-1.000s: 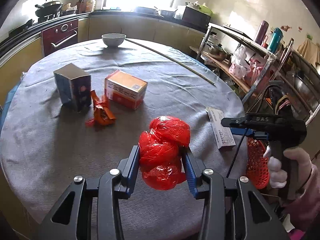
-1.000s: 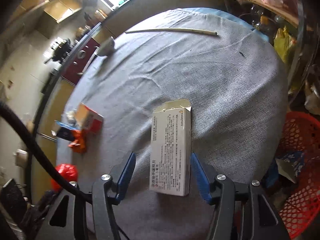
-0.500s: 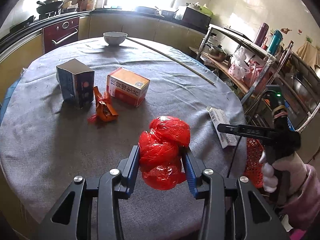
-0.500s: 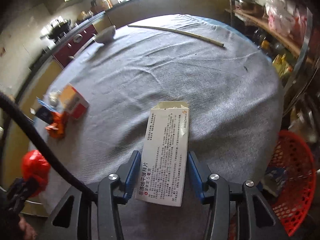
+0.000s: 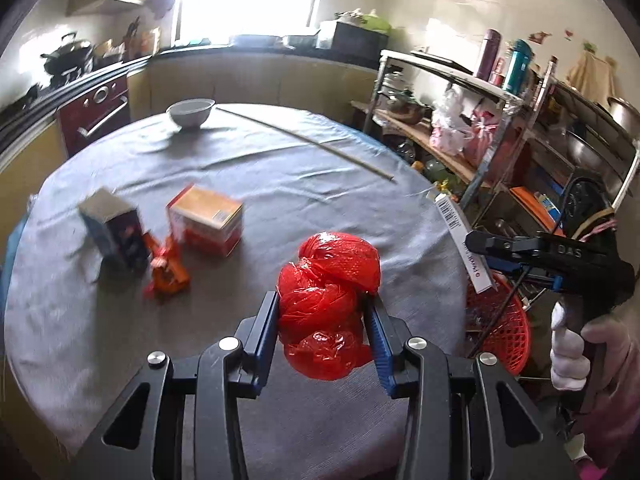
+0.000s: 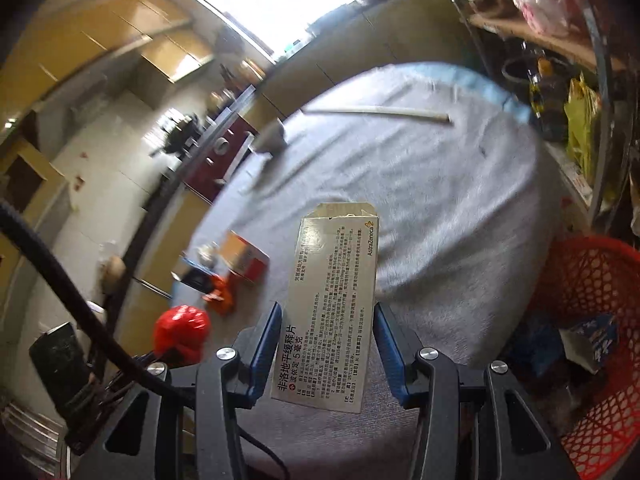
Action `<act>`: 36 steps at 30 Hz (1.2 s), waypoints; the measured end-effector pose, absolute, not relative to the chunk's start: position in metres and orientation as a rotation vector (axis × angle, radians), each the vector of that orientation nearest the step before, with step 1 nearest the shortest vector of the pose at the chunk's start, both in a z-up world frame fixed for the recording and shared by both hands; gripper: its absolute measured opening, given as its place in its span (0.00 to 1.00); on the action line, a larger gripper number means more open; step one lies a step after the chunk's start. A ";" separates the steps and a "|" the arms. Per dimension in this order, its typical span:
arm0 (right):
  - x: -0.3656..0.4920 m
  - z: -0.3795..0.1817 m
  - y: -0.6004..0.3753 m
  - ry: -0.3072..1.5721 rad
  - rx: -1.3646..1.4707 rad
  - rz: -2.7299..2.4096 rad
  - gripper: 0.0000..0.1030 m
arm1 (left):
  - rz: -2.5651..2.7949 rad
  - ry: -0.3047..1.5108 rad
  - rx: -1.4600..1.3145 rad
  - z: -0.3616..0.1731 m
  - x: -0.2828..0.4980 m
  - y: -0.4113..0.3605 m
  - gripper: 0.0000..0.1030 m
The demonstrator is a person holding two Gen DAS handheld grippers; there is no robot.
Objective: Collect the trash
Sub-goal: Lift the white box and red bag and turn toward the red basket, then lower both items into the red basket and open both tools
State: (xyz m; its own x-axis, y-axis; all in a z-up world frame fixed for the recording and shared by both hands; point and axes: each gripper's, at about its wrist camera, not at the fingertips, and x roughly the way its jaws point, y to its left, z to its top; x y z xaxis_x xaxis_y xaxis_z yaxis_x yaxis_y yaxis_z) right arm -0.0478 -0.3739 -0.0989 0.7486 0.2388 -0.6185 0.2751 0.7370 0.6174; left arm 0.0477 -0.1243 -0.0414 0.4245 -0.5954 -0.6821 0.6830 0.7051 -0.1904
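Left gripper [image 5: 325, 320]: clenched on red bag [image 5: 328, 300], above surface [image 5: 280, 184].
Right gripper [image 6: 326, 344]: grasping white carton [image 6: 328, 312].
Change: both lifted since a second ago; carton was flat on the surface.

Crumpled red bag [image 5: 328, 292] held aloft, white medicine box [image 6: 330, 312] raised

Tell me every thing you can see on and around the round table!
red plastic bag: one, red, between the left gripper's pads
white medicine box: one, white, in the right gripper
orange-topped box: one, orange and white, on the table
dark box: one, dark blue, beside it
orange wrapper: one, crumpled
bowl: one, white, far edge
stick: one, pale
basket: one, red, beside the table
table: one, grey cloth
left gripper: black, blue pads
right gripper: same
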 end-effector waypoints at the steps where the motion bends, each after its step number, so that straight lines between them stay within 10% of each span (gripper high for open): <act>1: -0.050 -0.095 -0.376 0.726 0.757 -0.018 0.49 | -0.811 0.795 0.126 -0.038 0.046 -0.129 0.43; 31: -0.230 -0.137 -0.499 0.602 0.957 -0.361 0.51 | -1.202 0.830 0.502 -0.062 -0.052 -0.324 0.43; 36: -0.238 -0.158 -0.509 0.638 1.037 -0.380 0.52 | -1.203 0.849 0.559 -0.077 -0.061 -0.336 0.58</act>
